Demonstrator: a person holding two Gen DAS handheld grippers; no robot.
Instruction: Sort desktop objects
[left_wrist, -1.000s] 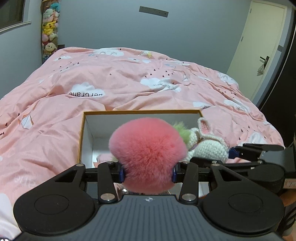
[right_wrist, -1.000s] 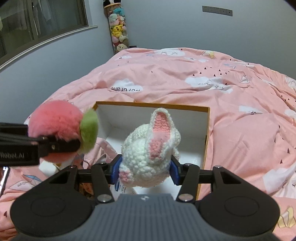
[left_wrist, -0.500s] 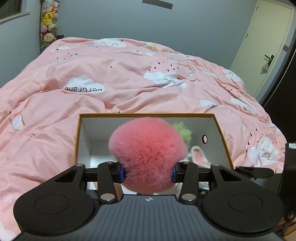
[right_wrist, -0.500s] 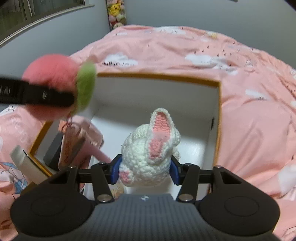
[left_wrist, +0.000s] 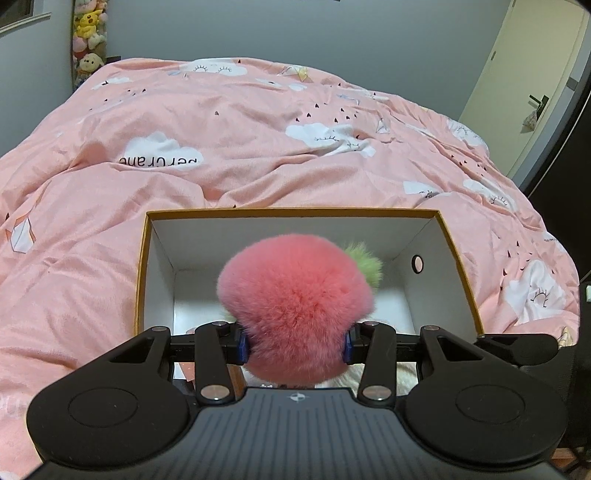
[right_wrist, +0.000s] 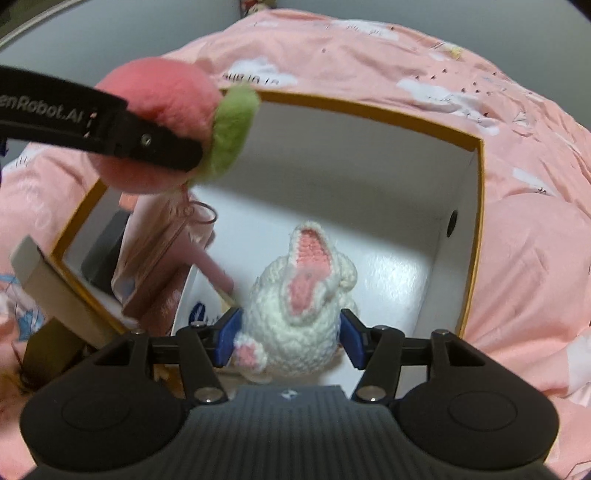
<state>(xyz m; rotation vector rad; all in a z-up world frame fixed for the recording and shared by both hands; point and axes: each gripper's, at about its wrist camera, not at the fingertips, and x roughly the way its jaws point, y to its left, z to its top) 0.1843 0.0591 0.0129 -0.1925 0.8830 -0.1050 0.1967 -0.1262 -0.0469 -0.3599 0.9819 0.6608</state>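
Observation:
My left gripper is shut on a fluffy pink pompom with a green tuft, held above the open white box with an orange rim. The pompom also shows in the right wrist view, over the box's left edge. My right gripper sits low inside the box. Its blue pads stand slightly apart from a white crochet bunny, which rests on the box floor between them.
The box lies on a bed with a pink cloud-print duvet. Pink items and a dark object lie in the box's left part. A grey flap juts out at its left corner. A door is at the far right.
Both grippers moved forward and down over the box. The right gripper lowered the bunny to the box floor and its pads have spread off it. The left still holds the pompom.

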